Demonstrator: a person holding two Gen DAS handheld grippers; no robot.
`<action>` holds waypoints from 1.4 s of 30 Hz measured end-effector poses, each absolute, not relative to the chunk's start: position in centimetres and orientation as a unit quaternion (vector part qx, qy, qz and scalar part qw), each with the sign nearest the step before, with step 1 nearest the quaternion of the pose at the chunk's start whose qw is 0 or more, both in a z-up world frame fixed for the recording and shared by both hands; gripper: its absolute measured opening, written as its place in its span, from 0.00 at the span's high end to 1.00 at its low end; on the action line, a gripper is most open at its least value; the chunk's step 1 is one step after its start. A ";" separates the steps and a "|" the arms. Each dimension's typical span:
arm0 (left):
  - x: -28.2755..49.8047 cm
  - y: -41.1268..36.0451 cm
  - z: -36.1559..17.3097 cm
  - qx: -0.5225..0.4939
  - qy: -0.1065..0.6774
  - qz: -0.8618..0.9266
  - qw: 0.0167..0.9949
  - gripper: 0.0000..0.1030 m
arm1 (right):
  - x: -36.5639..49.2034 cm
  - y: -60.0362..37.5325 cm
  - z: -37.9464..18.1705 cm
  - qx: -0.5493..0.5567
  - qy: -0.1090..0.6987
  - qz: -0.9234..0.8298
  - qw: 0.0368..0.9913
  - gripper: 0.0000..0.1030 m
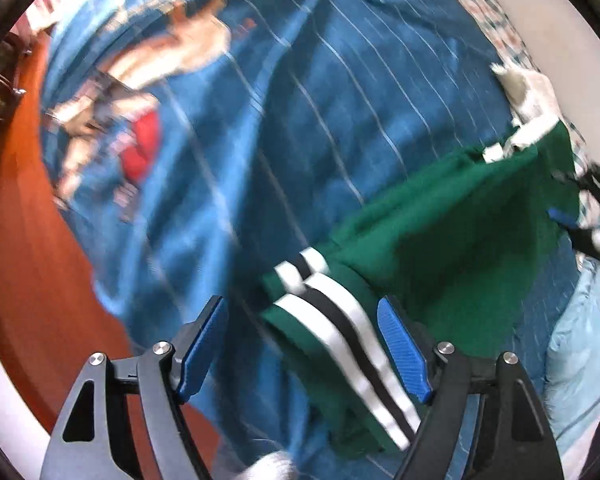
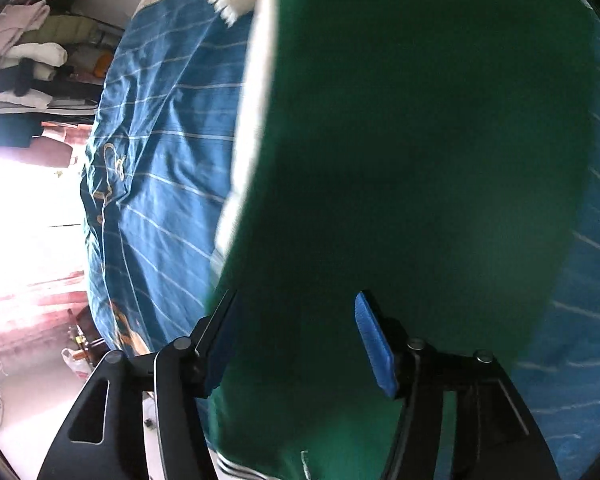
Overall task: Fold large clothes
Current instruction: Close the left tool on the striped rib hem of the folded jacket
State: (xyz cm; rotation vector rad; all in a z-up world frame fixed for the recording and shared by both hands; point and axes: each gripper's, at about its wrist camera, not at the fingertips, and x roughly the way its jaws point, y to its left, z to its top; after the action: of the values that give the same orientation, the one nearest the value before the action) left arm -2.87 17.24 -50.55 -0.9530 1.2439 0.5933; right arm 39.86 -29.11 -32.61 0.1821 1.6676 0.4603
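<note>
The green top (image 1: 452,248) is seen loosely bunched on the bed (image 1: 340,100), barely folded so far, with both the left claw (image 1: 304,344) and right claw (image 2: 296,344) spread and nothing pinched.

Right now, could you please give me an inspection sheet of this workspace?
Surface: bed with blue striped cover; printed figure on its left part.
Job's things: green garment with a white and black striped cuff, spread over the cover.
Clutter: white fluffy item by the garment's far edge.
Grippers: left gripper open, fingers astride the cuff; right gripper open over green cloth.
Cables: nothing seen.
Surroundings: shelves of folded clothes, bright window, reddish floor.
</note>
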 end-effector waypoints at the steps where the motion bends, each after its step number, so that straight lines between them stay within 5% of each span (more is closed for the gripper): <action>1: -2.2 16.6 -50.9 -0.420 0.552 0.264 0.670 0.27 | 39.4 -30.3 -32.7 0.079 0.733 0.193 0.647 0.41; 3: -0.7 15.7 -52.2 -0.390 0.562 0.287 0.670 0.28 | 38.2 -34.2 -32.7 0.082 0.737 0.168 0.650 0.41; 6: 0.5 15.7 -53.9 -0.386 0.555 0.299 0.673 0.75 | 37.5 -37.5 -33.8 0.092 0.741 0.151 0.647 0.41; 9: 1.0 16.1 -52.5 -0.369 0.531 0.316 0.694 0.86 | 38.2 -40.4 -35.5 0.104 0.737 0.148 0.652 0.41; 11: 1.2 16.9 -51.9 -0.357 0.522 0.326 0.702 0.86 | 39.4 -42.1 -36.6 0.121 0.725 0.153 0.661 0.36; 13: 1.4 17.8 -52.9 -0.368 0.527 0.326 0.693 0.86 | 41.2 -43.4 -38.5 0.154 0.715 0.167 0.661 0.17; 22: 3.1 17.9 -54.1 -0.350 0.552 0.323 0.685 0.86 | 49.7 -45.8 -48.0 0.357 0.649 0.235 0.629 0.16; 23: 3.4 17.9 -54.2 -0.347 0.556 0.322 0.684 0.86 | 49.6 -45.4 -47.8 0.352 0.645 0.239 0.634 0.20; 25: 3.7 18.3 -54.4 -0.345 0.563 0.319 0.680 0.86 | 48.4 -45.6 -47.5 0.373 0.642 0.234 0.627 0.71; 28: 4.9 20.0 -54.7 -0.341 0.576 0.304 0.677 0.86 | 45.8 -47.5 -45.5 0.440 0.620 0.224 0.610 0.82; 38: 11.3 25.1 -53.3 -0.241 0.651 0.159 0.702 0.79 | 24.9 -60.4 -39.4 0.490 0.663 0.073 0.561 0.80; 42: 12.9 23.9 -53.6 -0.203 0.659 0.160 0.706 0.70 | 21.3 -63.6 -42.3 0.394 0.734 0.016 0.553 0.50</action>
State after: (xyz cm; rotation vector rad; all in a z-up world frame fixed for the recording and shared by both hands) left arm 12.89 23.87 -53.64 -0.4507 1.4646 0.3559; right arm 21.34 -63.61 -42.29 0.9310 1.7362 0.0388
